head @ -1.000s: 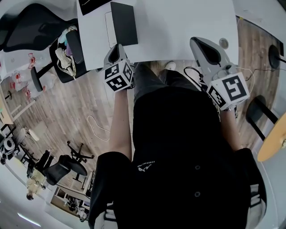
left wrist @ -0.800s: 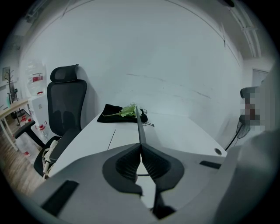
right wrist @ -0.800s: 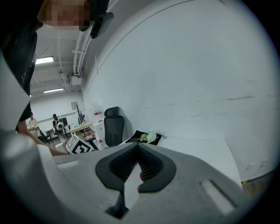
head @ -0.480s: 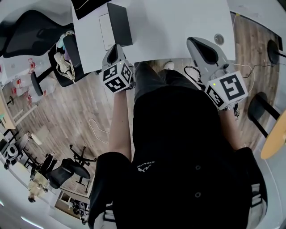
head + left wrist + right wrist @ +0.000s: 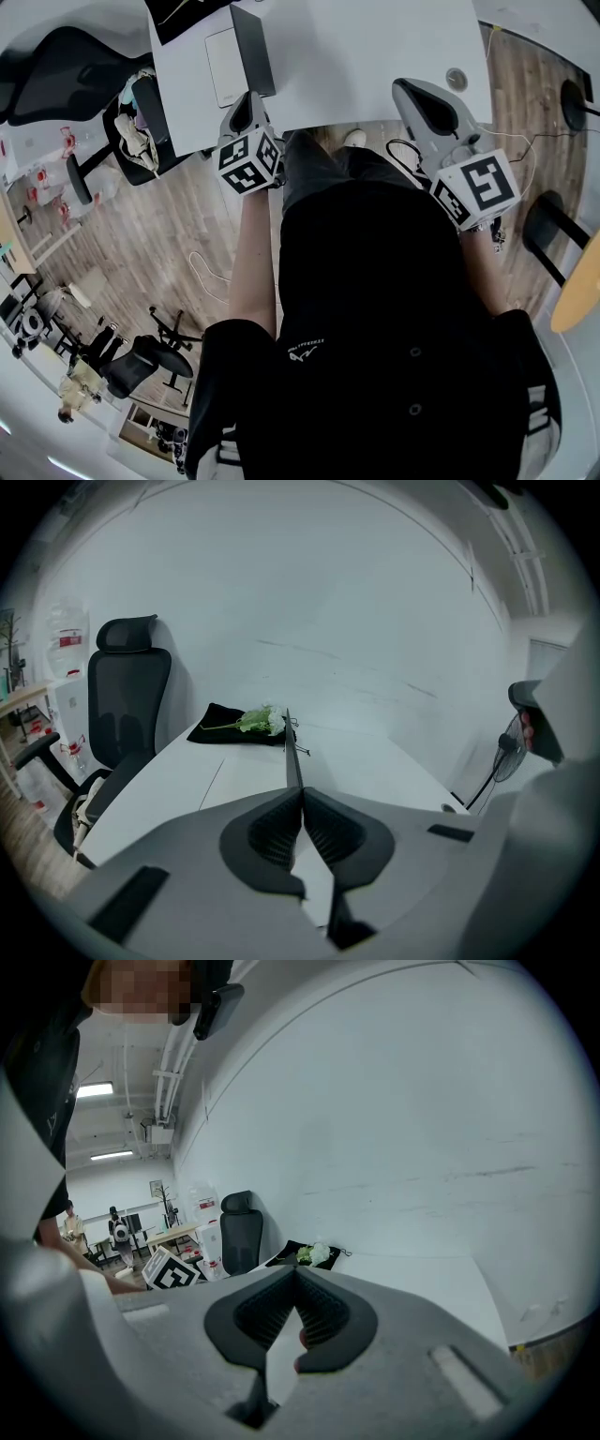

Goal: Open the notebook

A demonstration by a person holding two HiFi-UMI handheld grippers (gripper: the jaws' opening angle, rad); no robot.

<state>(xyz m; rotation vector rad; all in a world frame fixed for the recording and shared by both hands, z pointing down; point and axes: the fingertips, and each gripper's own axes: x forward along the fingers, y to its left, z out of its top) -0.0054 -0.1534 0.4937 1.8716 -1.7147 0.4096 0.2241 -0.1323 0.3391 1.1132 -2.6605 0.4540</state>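
Head view: notebook [image 5: 225, 66] sits upper left on the table [image 5: 375, 56], with its dark cover [image 5: 255, 47] standing up off the white page. Only the left gripper view shows the grip: cover edge-on, left gripper [image 5: 302, 794] clamped on it. Right gripper [image 5: 293, 1274] is closed and empty, at the table's near edge on the right. Both arms reach forward.

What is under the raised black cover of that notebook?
A plain white page shows beneath the black cover, whose edge is pinched in the jaws of the left gripper. Whatever lies under that top page is covered and cannot be seen.
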